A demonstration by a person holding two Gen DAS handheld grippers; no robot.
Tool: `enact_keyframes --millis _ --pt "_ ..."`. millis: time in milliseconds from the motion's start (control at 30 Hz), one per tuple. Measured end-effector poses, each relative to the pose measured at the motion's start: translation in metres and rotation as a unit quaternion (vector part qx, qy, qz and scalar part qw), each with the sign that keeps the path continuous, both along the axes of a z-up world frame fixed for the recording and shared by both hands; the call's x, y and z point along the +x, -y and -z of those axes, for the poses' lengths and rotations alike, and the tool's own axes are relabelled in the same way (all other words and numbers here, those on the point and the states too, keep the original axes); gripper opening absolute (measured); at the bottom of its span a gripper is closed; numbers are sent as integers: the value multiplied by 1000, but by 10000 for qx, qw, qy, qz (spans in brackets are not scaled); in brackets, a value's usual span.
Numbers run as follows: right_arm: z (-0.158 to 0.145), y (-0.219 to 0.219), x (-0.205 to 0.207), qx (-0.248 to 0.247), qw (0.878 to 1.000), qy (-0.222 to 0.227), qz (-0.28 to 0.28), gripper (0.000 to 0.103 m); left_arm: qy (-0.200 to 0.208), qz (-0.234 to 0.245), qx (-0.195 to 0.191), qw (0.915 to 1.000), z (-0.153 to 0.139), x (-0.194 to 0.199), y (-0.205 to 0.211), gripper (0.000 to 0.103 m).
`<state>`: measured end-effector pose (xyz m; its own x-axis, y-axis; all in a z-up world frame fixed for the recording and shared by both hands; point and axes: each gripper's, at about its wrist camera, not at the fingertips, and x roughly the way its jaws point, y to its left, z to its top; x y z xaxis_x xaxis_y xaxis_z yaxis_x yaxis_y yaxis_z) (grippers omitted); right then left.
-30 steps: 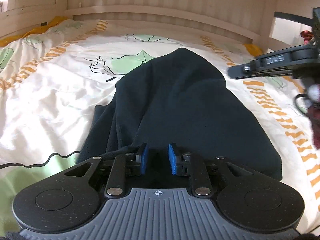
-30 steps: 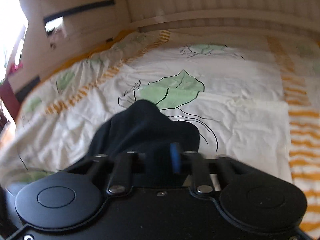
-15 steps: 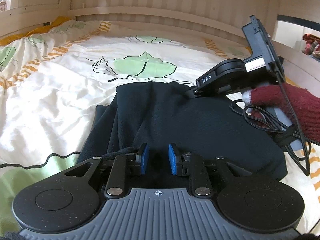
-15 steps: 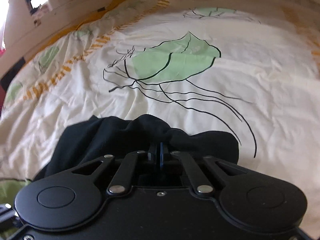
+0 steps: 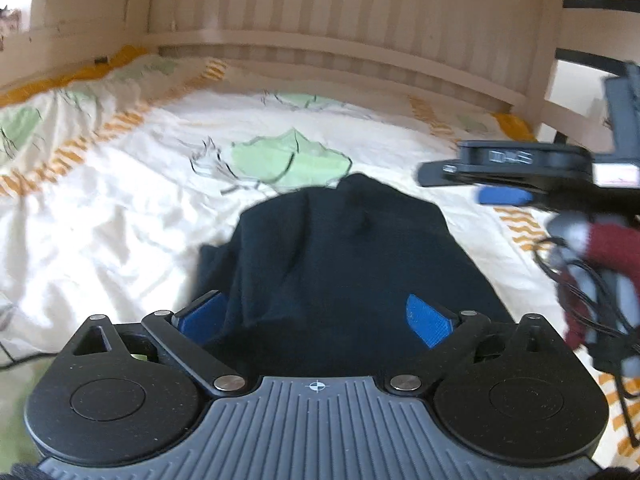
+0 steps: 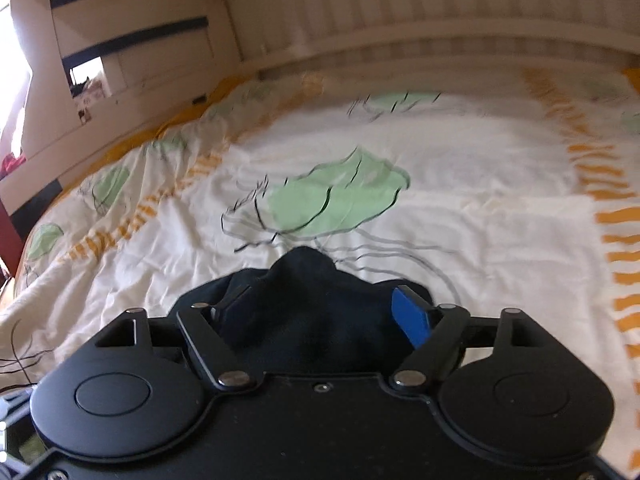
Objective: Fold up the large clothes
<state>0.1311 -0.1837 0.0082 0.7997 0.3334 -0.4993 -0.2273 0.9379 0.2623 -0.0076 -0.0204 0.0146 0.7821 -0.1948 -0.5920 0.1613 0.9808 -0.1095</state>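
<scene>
A dark navy garment (image 5: 340, 248) lies folded in a heap on the bed, seen straight ahead in the left wrist view. My left gripper (image 5: 316, 314) is open, its blue pads spread wide on either side of the garment's near edge. My right gripper (image 6: 320, 312) is open too, over the garment's far end (image 6: 304, 304). The right gripper also shows in the left wrist view (image 5: 500, 184), raised above the bed to the right of the garment, held by a hand in a red glove (image 5: 608, 240).
The bed has a white duvet (image 5: 120, 220) with green jellyfish prints and orange stripes. A wooden slatted headboard (image 5: 340, 12) runs along the far side, with wooden rails on the left and right. Black cables (image 5: 580, 300) hang under the right gripper.
Both grippers have opened and let go of the garment. The right gripper has lifted off the garment and moved up and right. The garment's top edge now lies folded over.
</scene>
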Motion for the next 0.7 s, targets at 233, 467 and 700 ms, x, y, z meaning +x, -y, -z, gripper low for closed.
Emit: enact_keyframes --millis 233,467,700 --pt "-20 14 -38 82 9990 178 392 103 -99 -290 275 9992 -21 -6 -7 103" --pt "-20 13 -78 -181 9967 -11 790 103 -414 -347 439 9976 -30 -17 -5 103" --pt "-18 12 -118 -133 9958 -150 895 103 -675 -441 591 9950 -31 -35 -1 103"
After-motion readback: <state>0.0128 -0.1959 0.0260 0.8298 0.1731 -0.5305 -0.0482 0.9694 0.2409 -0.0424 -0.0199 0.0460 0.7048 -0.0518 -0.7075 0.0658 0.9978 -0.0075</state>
